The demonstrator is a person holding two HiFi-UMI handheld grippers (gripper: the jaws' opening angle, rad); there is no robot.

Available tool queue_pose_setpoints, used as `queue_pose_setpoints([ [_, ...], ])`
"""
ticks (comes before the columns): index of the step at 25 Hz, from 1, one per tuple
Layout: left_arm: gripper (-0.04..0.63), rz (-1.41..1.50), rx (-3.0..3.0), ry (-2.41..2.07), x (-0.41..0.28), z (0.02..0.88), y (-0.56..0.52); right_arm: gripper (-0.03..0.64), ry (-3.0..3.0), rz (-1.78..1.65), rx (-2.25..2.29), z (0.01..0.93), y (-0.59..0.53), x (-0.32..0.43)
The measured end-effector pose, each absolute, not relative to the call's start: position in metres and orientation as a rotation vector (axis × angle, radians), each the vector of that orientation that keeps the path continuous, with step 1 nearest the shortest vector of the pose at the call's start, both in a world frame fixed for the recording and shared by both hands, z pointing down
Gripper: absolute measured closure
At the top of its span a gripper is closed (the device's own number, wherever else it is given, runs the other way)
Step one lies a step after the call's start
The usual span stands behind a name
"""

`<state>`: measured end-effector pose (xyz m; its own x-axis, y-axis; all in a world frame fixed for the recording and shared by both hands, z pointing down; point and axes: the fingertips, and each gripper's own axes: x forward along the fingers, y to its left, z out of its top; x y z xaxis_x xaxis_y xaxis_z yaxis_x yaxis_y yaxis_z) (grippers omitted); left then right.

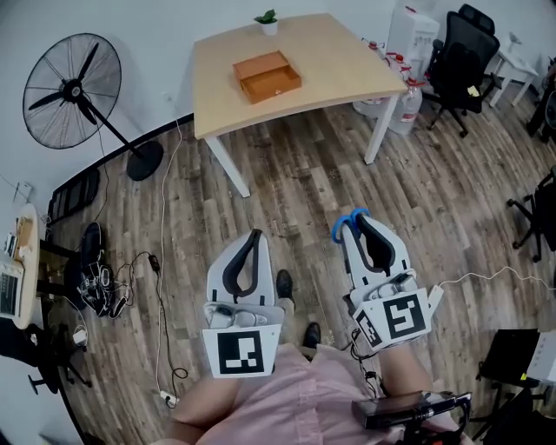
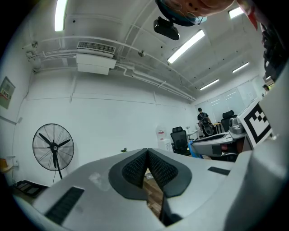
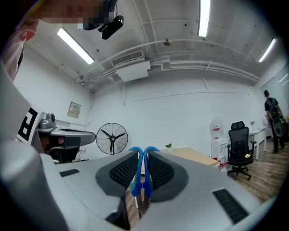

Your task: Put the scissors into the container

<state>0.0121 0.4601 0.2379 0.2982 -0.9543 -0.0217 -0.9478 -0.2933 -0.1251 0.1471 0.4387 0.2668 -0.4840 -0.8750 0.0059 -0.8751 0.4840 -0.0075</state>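
Note:
My right gripper (image 1: 354, 217) is shut on the blue-handled scissors (image 1: 346, 222); in the right gripper view the blue handles (image 3: 143, 171) stick up between the black pads. My left gripper (image 1: 254, 235) is shut with nothing in it, its pads (image 2: 135, 170) meeting at the tips. Both grippers are held low over the wooden floor, close to my body. The orange container (image 1: 266, 76), an open shallow box, lies on the light wooden table (image 1: 321, 69) farther ahead, well away from both grippers.
A small potted plant (image 1: 268, 21) stands at the table's back edge. A black standing fan (image 1: 74, 91) is at the left, with cables on the floor (image 1: 148, 261). Black office chairs (image 1: 460, 56) and water bottles (image 1: 408, 96) stand right of the table.

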Motion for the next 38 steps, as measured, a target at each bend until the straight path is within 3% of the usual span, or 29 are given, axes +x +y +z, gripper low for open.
queue_pose_setpoints([
  [21, 0.586, -0.004, -2.419, 1.781, -0.075, 0.219, 0.201, 0.545, -2.690, -0.060, 1.587, 0.251, 0.186, 0.060],
  [38, 0.586, -0.082, -2.486, 1.742, -0.064, 0.245, 0.116, 0.545, -2.669, -0.025, 1.632, 0.260, 0.102, 0.067],
])
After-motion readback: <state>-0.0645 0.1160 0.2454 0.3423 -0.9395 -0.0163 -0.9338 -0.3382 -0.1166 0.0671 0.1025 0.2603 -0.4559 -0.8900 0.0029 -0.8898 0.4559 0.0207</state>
